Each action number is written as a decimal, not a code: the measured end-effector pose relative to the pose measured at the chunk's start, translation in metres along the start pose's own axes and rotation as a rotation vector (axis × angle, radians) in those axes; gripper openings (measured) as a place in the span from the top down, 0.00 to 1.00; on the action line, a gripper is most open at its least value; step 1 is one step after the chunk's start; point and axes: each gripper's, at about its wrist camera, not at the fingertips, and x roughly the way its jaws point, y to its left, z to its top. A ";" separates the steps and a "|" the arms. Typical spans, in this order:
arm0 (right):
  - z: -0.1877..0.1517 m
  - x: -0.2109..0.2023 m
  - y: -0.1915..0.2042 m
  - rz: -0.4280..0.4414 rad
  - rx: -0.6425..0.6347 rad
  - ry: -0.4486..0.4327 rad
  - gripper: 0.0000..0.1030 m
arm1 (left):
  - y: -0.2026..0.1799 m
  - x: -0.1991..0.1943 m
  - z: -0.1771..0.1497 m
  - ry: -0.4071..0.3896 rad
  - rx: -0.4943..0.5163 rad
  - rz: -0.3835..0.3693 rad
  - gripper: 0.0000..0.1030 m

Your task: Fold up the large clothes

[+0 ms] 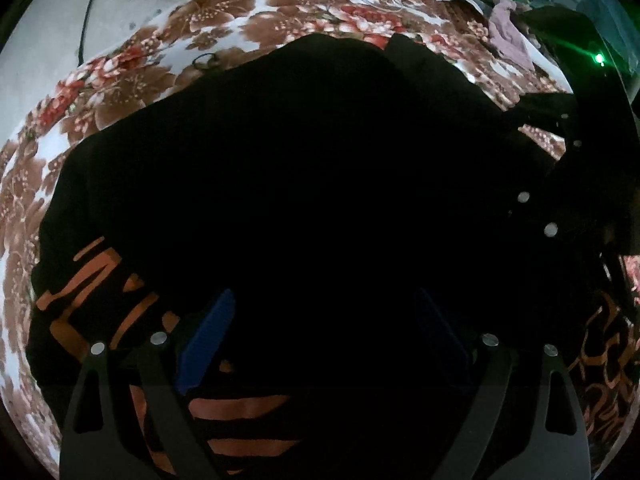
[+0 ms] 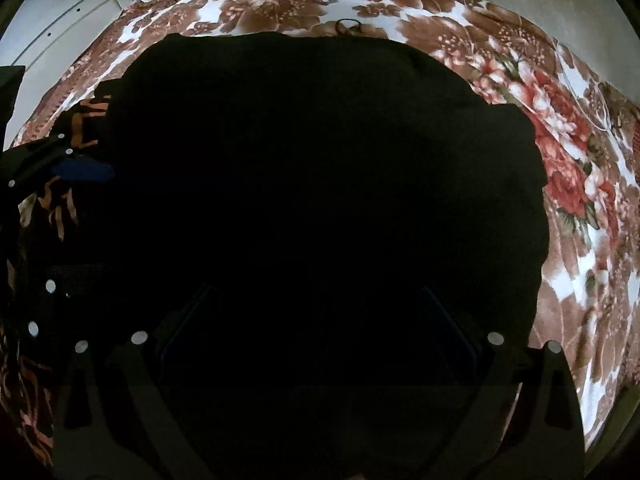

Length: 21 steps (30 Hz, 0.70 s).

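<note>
Folding work at mid-stage: a large black garment with orange printed lettering (image 1: 304,184) lies spread on a bed under a floral bedspread of brown leaves and red blossoms on white (image 1: 132,76), and both of my tools hang over it, pointing steeply down. My left gripper (image 1: 324,344) stands with its blue-padded fingers wide apart above the near edge of the cloth, nothing pinched between them; orange print shows to its near left and again at the far right of that view. My right gripper (image 2: 316,344) is likewise spread wide over a plain black stretch of the same garment (image 2: 320,184), its pads barely showing against the dark fabric, and I cannot make out any cloth caught in them. From the right wrist, my left tool appears at the left edge, one blue pad lit above the lettering. The garment's far edge runs fairly straight across the bedspread, near a small dark loop (image 2: 349,26) lying on the flowers, which I judge means the cloth is already laid out or partly doubled over. I read this as the pause between folds, both jaws free. The next move, as I judge it, calls for lowering each tool onto a near edge or corner, pinching only the layers meant to travel, then lifting both sides together so the fold lands even. A pile of other clothes (image 1: 512,36) sits at the far right.
</note>
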 end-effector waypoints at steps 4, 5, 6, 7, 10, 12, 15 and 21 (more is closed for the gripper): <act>-0.005 -0.002 -0.008 -0.011 0.007 -0.004 0.05 | 0.010 0.000 -0.010 0.017 -0.004 0.041 0.13; -0.005 -0.004 -0.007 -0.019 0.003 -0.004 0.05 | 0.013 -0.003 -0.012 0.019 -0.017 0.043 0.13; -0.005 -0.008 -0.007 -0.029 -0.003 -0.005 0.05 | 0.015 -0.006 -0.014 0.023 -0.022 0.049 0.13; -0.004 -0.013 -0.006 -0.040 -0.004 -0.011 0.05 | 0.016 -0.010 -0.015 0.028 -0.029 0.068 0.13; 0.001 -0.033 -0.003 -0.054 0.024 -0.034 0.05 | 0.019 -0.033 -0.011 -0.017 -0.068 0.080 0.13; 0.004 -0.048 0.007 -0.055 0.025 -0.068 0.05 | 0.020 -0.049 -0.005 -0.066 -0.119 0.059 0.13; 0.008 -0.056 0.016 -0.021 0.043 -0.092 0.05 | 0.017 -0.055 0.004 -0.101 -0.190 0.011 0.12; 0.003 -0.025 0.023 -0.037 0.030 -0.026 0.05 | 0.000 -0.018 -0.004 -0.046 -0.158 0.016 0.12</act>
